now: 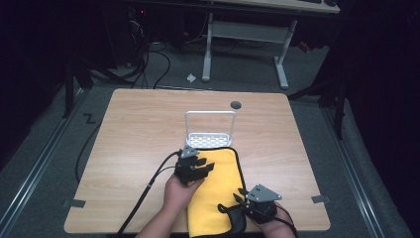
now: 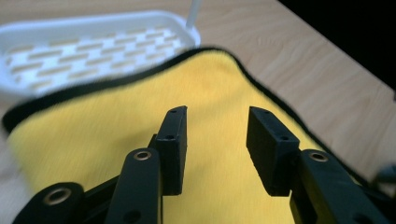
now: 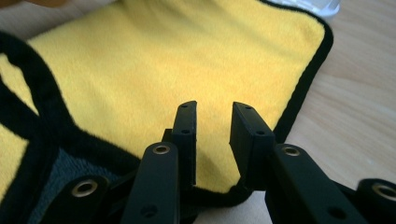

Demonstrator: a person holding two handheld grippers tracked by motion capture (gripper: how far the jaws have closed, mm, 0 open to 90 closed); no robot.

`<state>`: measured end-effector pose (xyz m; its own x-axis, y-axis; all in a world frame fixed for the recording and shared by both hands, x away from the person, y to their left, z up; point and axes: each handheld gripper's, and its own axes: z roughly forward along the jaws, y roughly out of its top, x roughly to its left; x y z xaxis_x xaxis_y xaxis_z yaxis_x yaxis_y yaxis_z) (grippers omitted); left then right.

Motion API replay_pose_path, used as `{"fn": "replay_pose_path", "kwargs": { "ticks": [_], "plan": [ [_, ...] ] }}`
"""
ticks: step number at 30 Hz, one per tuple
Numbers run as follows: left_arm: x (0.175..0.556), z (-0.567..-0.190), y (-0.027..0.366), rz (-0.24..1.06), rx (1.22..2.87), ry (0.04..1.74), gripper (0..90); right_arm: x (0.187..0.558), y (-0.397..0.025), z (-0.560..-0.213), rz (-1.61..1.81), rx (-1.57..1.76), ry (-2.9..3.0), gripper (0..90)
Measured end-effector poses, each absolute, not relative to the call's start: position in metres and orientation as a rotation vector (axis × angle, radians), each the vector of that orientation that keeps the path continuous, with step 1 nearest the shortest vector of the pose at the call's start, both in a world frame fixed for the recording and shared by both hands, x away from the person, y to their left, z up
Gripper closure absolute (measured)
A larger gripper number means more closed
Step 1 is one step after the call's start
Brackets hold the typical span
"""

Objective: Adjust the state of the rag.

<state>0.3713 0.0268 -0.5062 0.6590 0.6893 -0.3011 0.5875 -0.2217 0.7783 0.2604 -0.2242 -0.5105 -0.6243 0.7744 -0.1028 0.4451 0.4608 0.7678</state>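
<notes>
So the yellow cloth [image 1: 218, 191] lies flat on the tabletop [image 1: 138, 129], far edge touching the white rack [image 1: 210, 140], near end cut off by the frame. Left tool [image 1: 205, 165] hovers over it, jaws apart, empty. Right tool [image 1: 239, 196] sits at the folded corner, narrow gap, nothing gripped.

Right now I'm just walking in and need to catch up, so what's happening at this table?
A person is working a yellow cloth with a tool in each hand. The cloth lies flat on the wooden table, its far edge against a white rack. The left tool is over the cloth's far left part, jaws open above the fabric. The right tool is at the near right edge, jaws open around the black hem, where a corner is folded over. Neither has gripped it yet.
</notes>
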Motion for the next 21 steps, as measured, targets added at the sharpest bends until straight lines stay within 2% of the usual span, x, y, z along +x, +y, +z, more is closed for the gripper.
{"fn": "replay_pose_path", "kwargs": {
  "ticks": [8, 21],
  "plan": [
    [0.334, -0.517, 0.054, 0.154, 2.011, 0.987, 54.7, 0.25, -0.235, -0.512, 0.966, 1.066, 2.262, 72.1],
    [0.326, -0.529, 0.055, 0.24, 2.097, 0.925, 55.8, 0.244, -0.252, -0.511, 0.964, 1.141, 2.196, 71.3]
  ]
}}
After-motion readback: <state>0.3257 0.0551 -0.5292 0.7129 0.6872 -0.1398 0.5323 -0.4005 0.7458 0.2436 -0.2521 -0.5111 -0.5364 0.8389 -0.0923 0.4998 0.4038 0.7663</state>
